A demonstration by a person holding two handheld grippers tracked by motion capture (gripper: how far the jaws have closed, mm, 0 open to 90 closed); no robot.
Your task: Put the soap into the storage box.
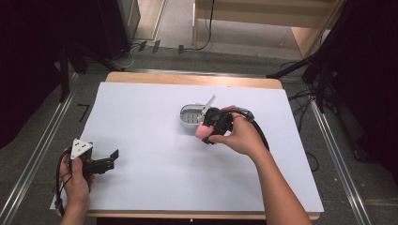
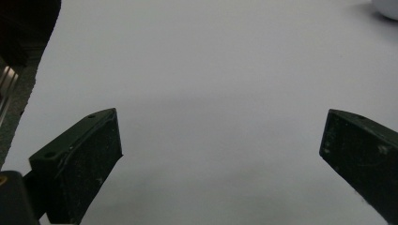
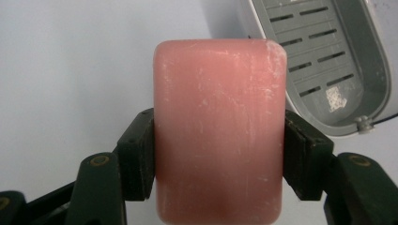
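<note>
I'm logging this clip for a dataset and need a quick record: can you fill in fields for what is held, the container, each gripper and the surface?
held item: pink soap bar, upright between the jaws
holder: right gripper, shut on the soap's two sides
container: grey soap dish with slotted floor, lid open, nothing inside
soap versus dish: beside the dish, not in it
left gripper: jaws wide apart, nothing between them, over the bare white sheet
surface: white sheet on a wooden table
</note>
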